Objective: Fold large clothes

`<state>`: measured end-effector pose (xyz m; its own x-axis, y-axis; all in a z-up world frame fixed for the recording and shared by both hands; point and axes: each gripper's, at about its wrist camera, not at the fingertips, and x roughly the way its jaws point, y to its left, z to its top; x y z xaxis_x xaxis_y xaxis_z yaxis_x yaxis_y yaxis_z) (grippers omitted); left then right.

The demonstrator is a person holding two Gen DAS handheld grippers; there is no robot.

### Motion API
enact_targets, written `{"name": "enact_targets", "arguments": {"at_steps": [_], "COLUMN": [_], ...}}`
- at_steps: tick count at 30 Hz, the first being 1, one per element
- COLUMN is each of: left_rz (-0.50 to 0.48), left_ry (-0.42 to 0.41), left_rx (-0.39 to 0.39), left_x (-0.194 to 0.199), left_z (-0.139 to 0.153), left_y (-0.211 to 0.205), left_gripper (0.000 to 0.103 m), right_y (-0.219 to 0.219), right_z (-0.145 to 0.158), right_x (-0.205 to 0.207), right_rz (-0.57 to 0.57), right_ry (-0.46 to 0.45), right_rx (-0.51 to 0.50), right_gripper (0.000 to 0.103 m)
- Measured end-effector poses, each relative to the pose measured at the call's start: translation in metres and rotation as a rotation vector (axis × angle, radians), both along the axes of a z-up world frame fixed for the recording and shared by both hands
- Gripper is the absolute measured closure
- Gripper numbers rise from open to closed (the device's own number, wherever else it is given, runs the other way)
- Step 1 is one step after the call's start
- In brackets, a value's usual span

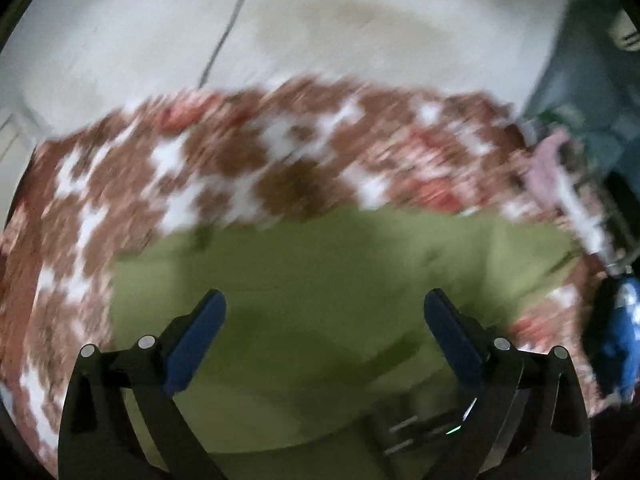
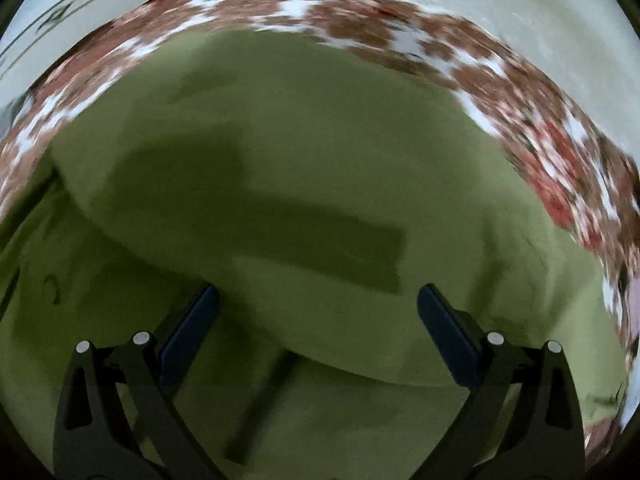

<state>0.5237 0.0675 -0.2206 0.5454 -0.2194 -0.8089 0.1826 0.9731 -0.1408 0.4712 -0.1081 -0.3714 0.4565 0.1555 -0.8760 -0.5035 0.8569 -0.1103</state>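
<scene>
A large olive-green garment (image 1: 320,272) lies spread on a brown, red and white patterned cover (image 1: 224,160). My left gripper (image 1: 325,300) is open and empty, its blue-padded fingers hovering above the green cloth. In the right wrist view the green garment (image 2: 280,160) fills most of the frame, with a folded layer (image 2: 320,312) lying over a lower layer. My right gripper (image 2: 318,296) is open and empty, just above that fold. Both views are blurred by motion.
The patterned cover (image 2: 520,100) rims the garment in the right wrist view. A pale floor (image 1: 360,32) with a dark cable (image 1: 224,36) lies beyond. A blue object (image 1: 624,344) and pink cloth (image 1: 548,164) sit at the right edge.
</scene>
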Motion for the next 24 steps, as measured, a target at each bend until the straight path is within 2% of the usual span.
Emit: {"name": "enact_targets", "arguments": {"at_steps": [4,6,8,12,15,19,24], "left_rz": [0.027,0.030,0.037,0.058,0.054,0.081,0.059], "left_ry": [0.059,0.072,0.087,0.127,0.133,0.172,0.195], "left_rx": [0.060,0.079,0.084,0.087,0.122,0.120,0.149], "left_x": [-0.007,-0.009,-0.013,-0.015,-0.014,-0.012,-0.017], "left_z": [-0.052,-0.068,-0.084,-0.111,-0.126,-0.147,-0.170], "left_y": [0.030,0.033,0.040,0.048,0.051,0.063,0.069], "left_gripper": [0.006,0.006,0.006,0.006,0.006,0.006,0.005], "right_y": [-0.038,-0.057,-0.060,-0.069,-0.072,-0.074,-0.087], "right_z": [0.014,0.018,0.019,0.011,-0.002,-0.023,-0.041], "right_x": [0.018,0.033,0.036,0.049,0.059,0.064,0.064], "right_rz": [-0.119,-0.196,-0.210,-0.273,-0.287,-0.290,-0.311], "right_ry": [0.027,0.038,0.036,0.007,0.028,0.036,0.066], "right_rx": [0.076,0.090,0.091,0.035,0.028,-0.060,-0.060], "right_gripper": [0.005,0.005,0.005,0.005,0.005,0.005,0.005]}}
